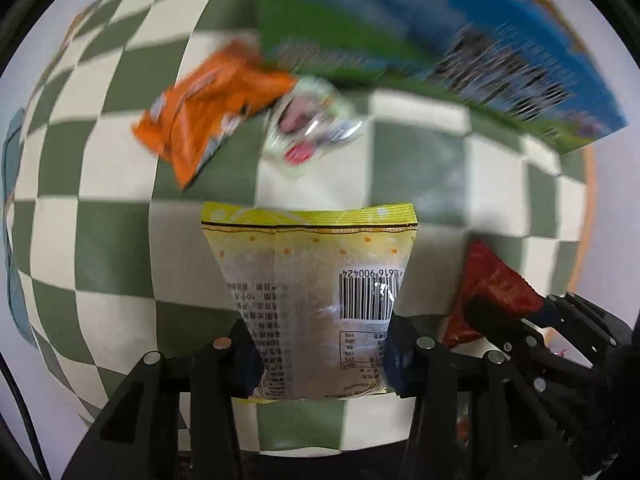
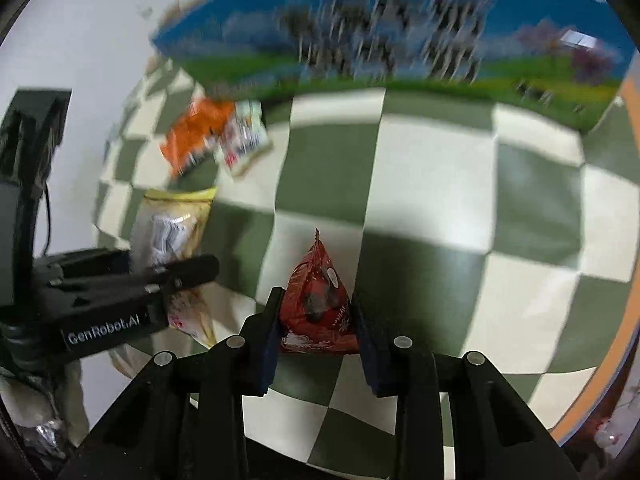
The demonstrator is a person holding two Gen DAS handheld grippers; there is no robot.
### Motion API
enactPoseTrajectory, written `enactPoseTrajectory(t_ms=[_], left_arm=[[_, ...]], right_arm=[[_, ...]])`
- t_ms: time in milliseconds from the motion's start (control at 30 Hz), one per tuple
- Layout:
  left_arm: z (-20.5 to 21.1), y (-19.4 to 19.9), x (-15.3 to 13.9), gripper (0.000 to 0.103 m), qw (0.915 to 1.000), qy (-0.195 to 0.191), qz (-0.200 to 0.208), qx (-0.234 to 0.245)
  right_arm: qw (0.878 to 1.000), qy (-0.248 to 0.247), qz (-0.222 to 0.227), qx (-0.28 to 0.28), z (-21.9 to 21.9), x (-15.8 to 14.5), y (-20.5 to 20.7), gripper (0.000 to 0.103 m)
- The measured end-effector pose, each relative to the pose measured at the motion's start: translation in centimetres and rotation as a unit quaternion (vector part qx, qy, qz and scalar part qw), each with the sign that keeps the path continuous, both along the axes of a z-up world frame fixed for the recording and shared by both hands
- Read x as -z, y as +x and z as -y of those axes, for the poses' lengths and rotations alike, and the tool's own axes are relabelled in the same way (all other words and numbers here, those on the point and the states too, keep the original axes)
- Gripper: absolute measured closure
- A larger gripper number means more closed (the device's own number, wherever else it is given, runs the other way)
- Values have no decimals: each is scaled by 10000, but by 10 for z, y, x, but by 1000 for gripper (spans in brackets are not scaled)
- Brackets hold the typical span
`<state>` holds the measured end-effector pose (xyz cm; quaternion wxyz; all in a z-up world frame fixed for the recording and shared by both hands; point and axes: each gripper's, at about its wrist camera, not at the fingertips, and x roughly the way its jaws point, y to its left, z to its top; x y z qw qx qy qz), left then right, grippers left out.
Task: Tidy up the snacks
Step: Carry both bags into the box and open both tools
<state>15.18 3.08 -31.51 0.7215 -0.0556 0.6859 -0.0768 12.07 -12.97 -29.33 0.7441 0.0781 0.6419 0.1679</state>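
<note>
My left gripper (image 1: 322, 354) is shut on a yellow-topped snack packet (image 1: 312, 280), barcode side up, held above the checkered cloth (image 1: 100, 240). My right gripper (image 2: 316, 344) is shut on a red triangular snack packet (image 2: 318, 300), which also shows at the right of the left wrist view as a red packet (image 1: 492, 280). In the right wrist view the left gripper (image 2: 176, 276) appears at the left with the yellow packet (image 2: 172, 224) in it. An orange packet (image 1: 212, 112) and a pale green packet (image 1: 312, 124) lie on the cloth farther away.
A large blue and green printed box (image 1: 400, 28) stands at the far edge of the cloth, also seen as the box (image 2: 380, 36) in the right wrist view. An orange table rim (image 2: 600, 380) runs along the right. White floor lies to the left.
</note>
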Motion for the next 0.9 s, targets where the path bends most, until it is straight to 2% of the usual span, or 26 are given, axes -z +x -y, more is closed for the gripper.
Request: enactPoseTrajectory(t_ms=[233, 400, 500, 667, 900], left_arm=[[26, 25, -88, 60, 9951, -545, 814, 156], [35, 82, -152, 60, 9890, -738, 1233, 349], [42, 123, -174, 60, 9867, -741, 1382, 421], [60, 190, -174, 60, 9878, -580, 1374, 459], [73, 283, -130, 60, 9947, -195, 923, 400]], right_arm=[[9960, 486, 577, 478, 44, -70, 19, 67], [9887, 720, 1066, 764, 73, -120, 53, 67], [9854, 671, 1304, 863, 86, -139, 84, 67], [9843, 388, 1438, 951, 89, -146, 149, 67], [9889, -137, 1119, 967, 88, -119, 239, 67]])
